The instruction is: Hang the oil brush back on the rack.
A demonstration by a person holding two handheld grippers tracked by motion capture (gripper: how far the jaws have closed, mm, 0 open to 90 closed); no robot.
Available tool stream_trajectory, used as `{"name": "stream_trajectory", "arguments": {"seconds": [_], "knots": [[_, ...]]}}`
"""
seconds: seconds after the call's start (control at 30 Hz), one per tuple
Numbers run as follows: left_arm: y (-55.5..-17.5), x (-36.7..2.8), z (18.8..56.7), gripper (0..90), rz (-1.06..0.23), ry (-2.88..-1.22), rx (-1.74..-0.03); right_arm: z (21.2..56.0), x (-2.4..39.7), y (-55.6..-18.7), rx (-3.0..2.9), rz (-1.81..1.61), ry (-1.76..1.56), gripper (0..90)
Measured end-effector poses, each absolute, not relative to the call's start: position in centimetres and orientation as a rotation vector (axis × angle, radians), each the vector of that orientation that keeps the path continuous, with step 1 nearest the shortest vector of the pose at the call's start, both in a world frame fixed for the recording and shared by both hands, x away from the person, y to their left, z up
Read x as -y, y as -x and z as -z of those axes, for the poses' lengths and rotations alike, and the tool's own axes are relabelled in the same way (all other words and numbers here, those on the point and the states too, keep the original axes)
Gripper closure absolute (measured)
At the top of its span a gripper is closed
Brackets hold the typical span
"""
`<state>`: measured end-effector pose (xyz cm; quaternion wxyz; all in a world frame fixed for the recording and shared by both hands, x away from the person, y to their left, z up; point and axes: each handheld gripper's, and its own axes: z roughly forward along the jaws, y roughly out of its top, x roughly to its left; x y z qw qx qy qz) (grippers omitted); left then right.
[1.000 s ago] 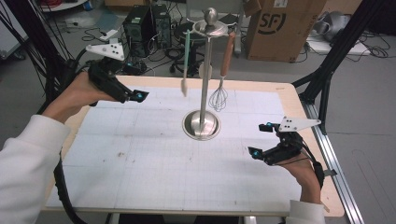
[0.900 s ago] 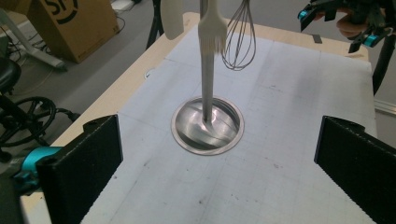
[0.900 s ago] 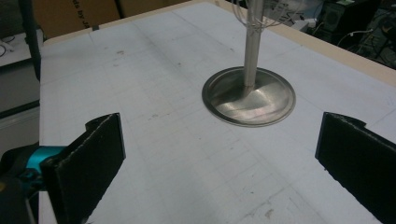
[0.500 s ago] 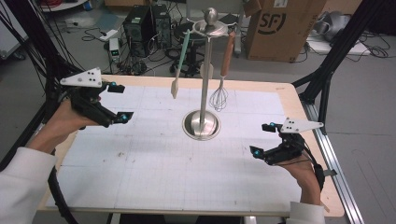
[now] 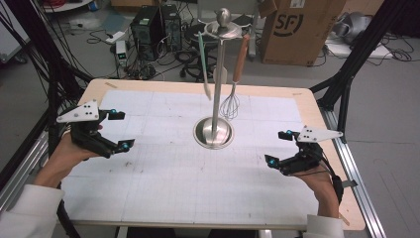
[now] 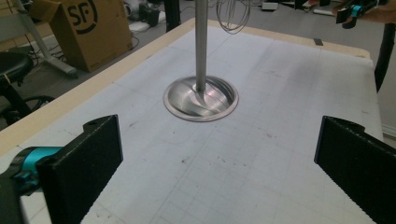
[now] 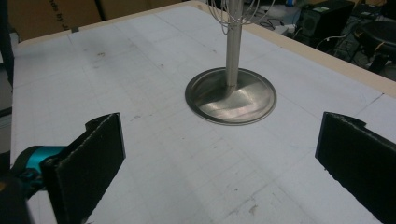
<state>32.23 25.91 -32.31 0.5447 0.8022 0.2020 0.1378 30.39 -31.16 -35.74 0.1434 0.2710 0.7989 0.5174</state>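
A grey floor (image 5: 386, 99) lies around the tabletop (image 5: 307, 96), strewn with cables (image 5: 193, 59). A cardboard box (image 5: 292, 29) and a black computer tower (image 5: 147, 25) stand behind; black frame legs (image 5: 354, 64) flank the sides.

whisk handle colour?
Reddish-brown, like wood; the whisk hangs on the steel stand. Clearest in the high view.

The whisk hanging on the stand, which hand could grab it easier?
Probably the right gripper: the whisk hangs on the stand's right side, nearer it. The left gripper would have to reach past the pole. Both are open.
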Motion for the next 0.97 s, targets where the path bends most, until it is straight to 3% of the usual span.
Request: {"name": "stream_trajectory", "arguments": {"seconds": [0.5, 0.97], "knots": [[-30.5, -27.5, 37.2, 1.7, -0.342, -1.857, -0.507, 36.8, 31.4, -30.4, -2.264, -1.492, -0.821, 0.0], [-30.2, -27.6, 37.5, 1.6, -0.327, -1.865, -0.51, 37.5, 31.6, -29.9, -2.258, -1.514, -0.827, 0.0]]}}
